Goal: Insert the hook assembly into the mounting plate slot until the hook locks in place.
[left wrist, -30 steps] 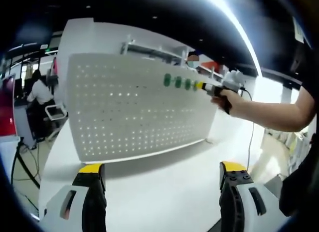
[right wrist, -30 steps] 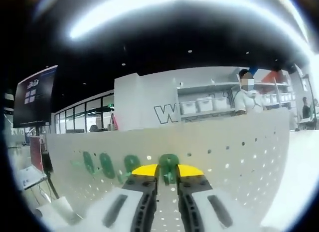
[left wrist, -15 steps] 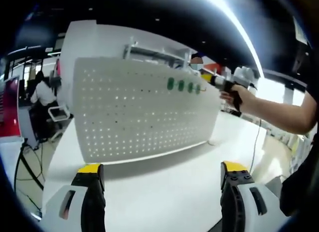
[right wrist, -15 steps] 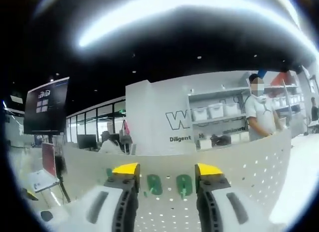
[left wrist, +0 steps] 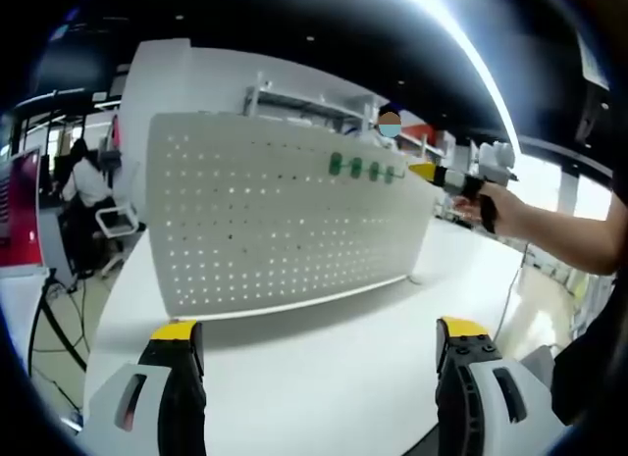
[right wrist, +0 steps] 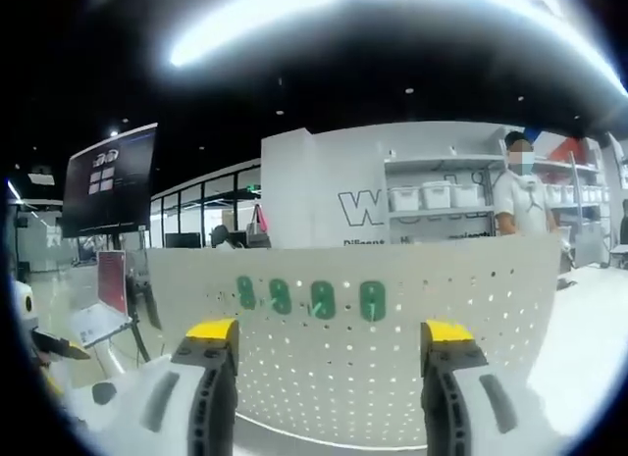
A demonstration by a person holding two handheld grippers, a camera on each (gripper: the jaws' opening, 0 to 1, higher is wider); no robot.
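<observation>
The left gripper (left wrist: 316, 343) has its jaws wide apart and they hold nothing; they hang above the white table (left wrist: 324, 348). The right gripper (right wrist: 329, 343) also has its jaws wide apart and empty.

The white perforated mounting plate (left wrist: 275, 221) stands upright on the table, far from the left jaws. Four green hooks (left wrist: 361, 168) sit in a row near its top edge, toward the right end. In the left gripper view the right gripper (left wrist: 456, 177) is held by a hand (left wrist: 488, 203) just beside the right end of the plate, apart from the hooks.

In the right gripper view the same plate (right wrist: 392, 368) faces the camera, and the four green hooks (right wrist: 309, 297) are in a row between and above the two jaws, not touched by them.

On the far wall a large letter "W" (right wrist: 355, 207) can be read; the smaller writing under it is cut off by the plate. A dark screen (right wrist: 110, 181) at the left has small white marks that are too small to read.
</observation>
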